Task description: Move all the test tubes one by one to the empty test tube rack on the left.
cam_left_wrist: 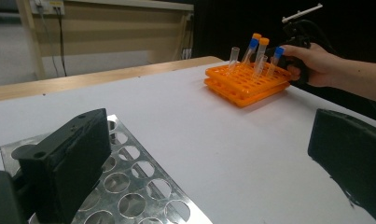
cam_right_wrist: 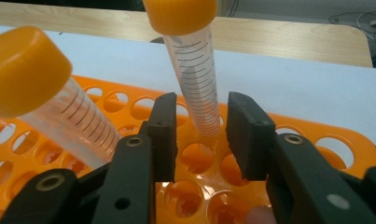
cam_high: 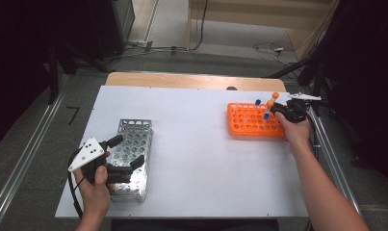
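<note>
Bench [cam_high: 196, 159] first: white top carrying everything, w/ the orange rack [cam_high: 249, 126] as landmark near its far right corner. Well apart from the orange rack, at the near left, lies the metal rack [cam_high: 134, 154], flat, no tubes seen in it, probably the destination for transferred tubes. Left hand-held gripper [cam_high: 129, 154] sits over the metal rack, jaws wide apart and holding nothing; left gripper view shows them spread w/ only rack holes and bench between. Likely parked there to steady or wait at the drop-off. Left forearm comes up from the near edge, hand wrapped round the handle, grey plate up. Right hand-held gripper [cam_right_wrist: 197, 135] is at the orange rack's right end, forearm stretched forward, wrist about level, pointing leftward across the rack. Its jaws are partly open, straddling the orange-capped tube [cam_right_wrist: 195, 79] that stands nearly upright in a rack hole; small gaps each side, so not yet gripped as far as I can tell. Low approach on the tube body under the cap probably gives a straight lift. A second orange-capped tube [cam_right_wrist: 41, 93] leans at its left. Blue-capped tubes [cam_left_wrist: 277, 56] stand in the same rack.
</note>
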The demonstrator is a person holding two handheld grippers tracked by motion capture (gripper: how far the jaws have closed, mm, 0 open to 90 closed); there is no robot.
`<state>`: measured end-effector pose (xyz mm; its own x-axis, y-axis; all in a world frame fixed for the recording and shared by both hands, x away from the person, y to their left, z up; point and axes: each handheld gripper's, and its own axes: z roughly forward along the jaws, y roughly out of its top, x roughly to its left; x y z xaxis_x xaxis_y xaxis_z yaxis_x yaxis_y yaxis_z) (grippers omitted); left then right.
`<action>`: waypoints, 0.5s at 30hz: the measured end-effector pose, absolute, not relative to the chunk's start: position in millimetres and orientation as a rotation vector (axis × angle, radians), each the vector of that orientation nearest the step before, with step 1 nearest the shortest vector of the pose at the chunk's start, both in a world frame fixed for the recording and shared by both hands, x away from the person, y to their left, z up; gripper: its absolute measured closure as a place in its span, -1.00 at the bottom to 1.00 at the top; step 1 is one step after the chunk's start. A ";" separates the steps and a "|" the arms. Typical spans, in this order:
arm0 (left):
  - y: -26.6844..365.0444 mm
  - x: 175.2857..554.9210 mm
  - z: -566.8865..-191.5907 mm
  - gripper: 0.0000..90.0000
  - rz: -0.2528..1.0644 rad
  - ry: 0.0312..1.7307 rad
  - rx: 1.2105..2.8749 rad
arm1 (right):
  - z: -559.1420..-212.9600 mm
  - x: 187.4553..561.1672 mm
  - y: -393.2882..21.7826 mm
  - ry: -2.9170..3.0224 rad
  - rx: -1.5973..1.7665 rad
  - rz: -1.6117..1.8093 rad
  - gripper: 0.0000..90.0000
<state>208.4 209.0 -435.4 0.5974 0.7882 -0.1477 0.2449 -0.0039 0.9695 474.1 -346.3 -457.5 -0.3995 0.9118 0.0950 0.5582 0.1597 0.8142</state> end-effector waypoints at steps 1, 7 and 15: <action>209.1 208.2 -435.3 -1.00 0.534 0.896 1.560 | -457.5 474.1 -346.3 2.023 1.395 1.131 0.42; 209.1 207.8 -435.2 -1.00 0.531 0.900 1.550 | -458.5 477.7 -341.1 2.029 1.387 1.084 0.50; 207.6 208.2 -434.7 -1.00 0.526 0.897 1.555 | -460.0 477.6 -336.0 2.018 1.370 1.021 0.61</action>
